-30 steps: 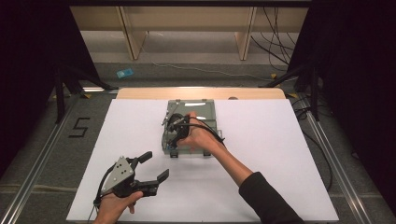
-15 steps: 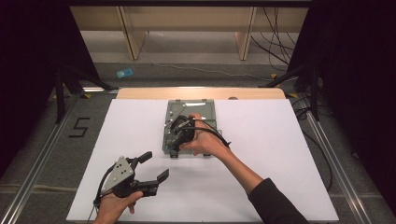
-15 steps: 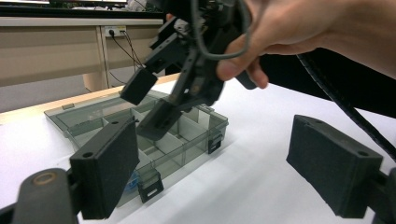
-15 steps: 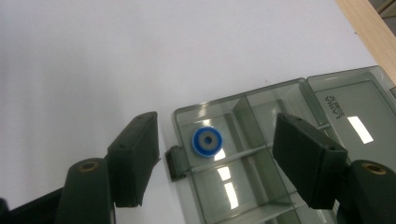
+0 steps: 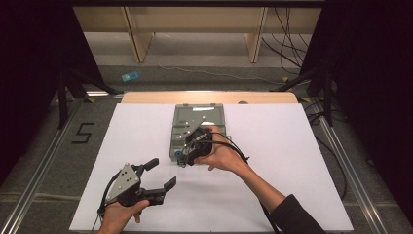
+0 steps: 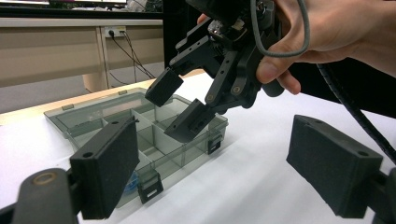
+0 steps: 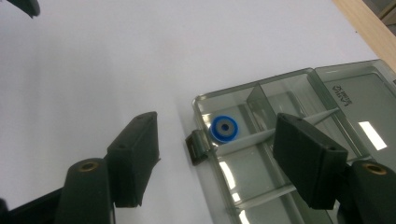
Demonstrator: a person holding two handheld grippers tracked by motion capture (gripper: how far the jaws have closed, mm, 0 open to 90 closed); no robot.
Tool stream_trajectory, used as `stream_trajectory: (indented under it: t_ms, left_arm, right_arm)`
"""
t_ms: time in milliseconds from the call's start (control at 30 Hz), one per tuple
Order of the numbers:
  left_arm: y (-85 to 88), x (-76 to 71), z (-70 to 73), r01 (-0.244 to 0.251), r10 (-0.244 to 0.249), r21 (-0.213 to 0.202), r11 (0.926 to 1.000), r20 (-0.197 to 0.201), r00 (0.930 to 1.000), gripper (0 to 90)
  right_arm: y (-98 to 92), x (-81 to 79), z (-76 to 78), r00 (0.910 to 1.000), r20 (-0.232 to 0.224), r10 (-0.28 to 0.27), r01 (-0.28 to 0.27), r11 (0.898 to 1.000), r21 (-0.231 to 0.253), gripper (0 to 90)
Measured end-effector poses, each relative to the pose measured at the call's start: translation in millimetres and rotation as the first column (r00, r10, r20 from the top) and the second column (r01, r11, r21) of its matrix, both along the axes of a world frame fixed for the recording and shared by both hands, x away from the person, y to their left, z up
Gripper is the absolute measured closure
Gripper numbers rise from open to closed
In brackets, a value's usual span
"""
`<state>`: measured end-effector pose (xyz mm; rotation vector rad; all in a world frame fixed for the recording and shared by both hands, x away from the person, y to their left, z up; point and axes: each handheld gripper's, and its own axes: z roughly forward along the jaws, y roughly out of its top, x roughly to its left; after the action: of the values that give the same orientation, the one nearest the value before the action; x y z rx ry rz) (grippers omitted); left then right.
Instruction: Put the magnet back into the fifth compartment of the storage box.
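High view: a grey see-through compartment box (image 5: 197,124) lies open on the white desk (image 5: 292,161), its lid folded back toward the far edge. The right hand-held gripper (image 5: 187,155) hangs over the box's near-left corner, pointing down and toward the person's left. The left hand-held gripper (image 5: 159,175) sits near the front-left of the desk, well apart from the box, its jaws spread with nothing between them.

Left gripper view: its own 2 black jaws stand wide apart over bare desk. Beyond them the right hand-held gripper (image 6: 180,105), gripped in a hand (image 6: 327,32), hovers just above the box's (image 6: 93,114) divided compartments; its jaws have just been opening and hold nothing.

Right gripper view: the 2 jaws stand apart, one over the white desk (image 7: 93,60), the other over the box (image 7: 299,88). Between them, in the corner compartment beside a latch (image 7: 196,147), lies a blue ring (image 7: 224,128) with a dark centre, untouched by either jaw.
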<state>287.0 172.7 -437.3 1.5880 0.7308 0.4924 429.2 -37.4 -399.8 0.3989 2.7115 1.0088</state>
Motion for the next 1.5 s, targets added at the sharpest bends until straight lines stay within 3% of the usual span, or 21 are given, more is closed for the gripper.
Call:
stream_trajectory:
  t_ms: [667,1000,1500]
  left_arm:
    - [-0.5,-1.5,-0.2,0.006,-0.006,-0.01,0.9999,-0.014,0.9999,15.9]
    - [-0.4,-1.2,-0.1,0.008,-0.008,-0.006,1.0,-0.007,0.9999,15.9]
    - [0.3,-0.6,-0.2,-0.001,0.001,0.002,1.0,-0.001,1.0,15.9]
  right_arm:
    - [-25.6,-6.3,4.0,0.9989,-0.006,-0.047,0.048,0.993,0.107,30.3]
    - [-29.5,-10.0,3.0,0.9988,-0.014,-0.046,0.047,0.993,0.108,29.3]
    - [-48.5,-17.7,-0.8,0.9958,-0.012,-0.091,0.092,0.98,0.176,26.0]
